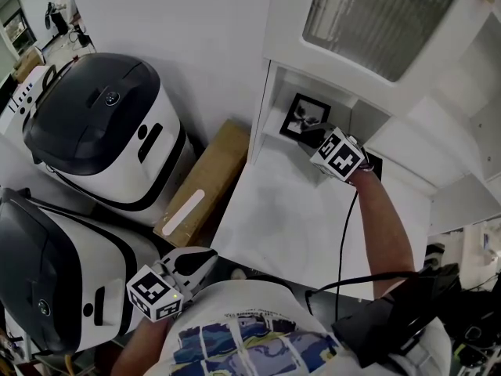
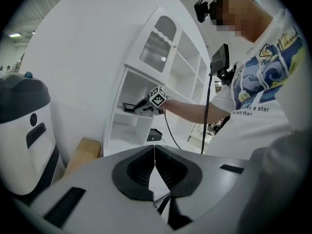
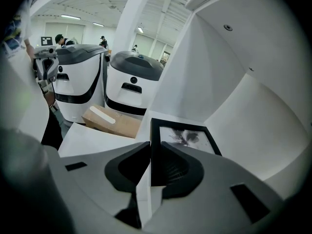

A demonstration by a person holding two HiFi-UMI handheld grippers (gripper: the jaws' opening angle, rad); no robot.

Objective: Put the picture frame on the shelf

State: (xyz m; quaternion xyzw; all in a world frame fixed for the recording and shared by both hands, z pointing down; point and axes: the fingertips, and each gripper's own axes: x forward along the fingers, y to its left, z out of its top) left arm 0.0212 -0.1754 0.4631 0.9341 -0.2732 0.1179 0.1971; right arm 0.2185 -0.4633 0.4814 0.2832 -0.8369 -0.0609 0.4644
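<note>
The black picture frame (image 1: 304,116) with a grey flower print stands in the open niche of the white shelf unit (image 1: 268,92). My right gripper (image 1: 311,137) reaches into the niche and is shut on the frame's left edge. In the right gripper view the frame (image 3: 186,137) sits between the dark pads, with the niche's white walls (image 3: 229,87) close behind it. Whether the frame's bottom touches the shelf board I cannot tell. My left gripper (image 1: 205,263) hangs low by the person's body, shut and holding nothing. From the left gripper (image 2: 155,152) view, the right gripper (image 2: 132,107) shows far off in the shelf.
Two large white-and-black machines (image 1: 102,124) stand at the left, with a brown cardboard box (image 1: 205,180) between them and the shelf unit. A small black object (image 2: 154,134) sits on the white counter (image 1: 290,218). A black cable (image 1: 342,241) trails from the right gripper.
</note>
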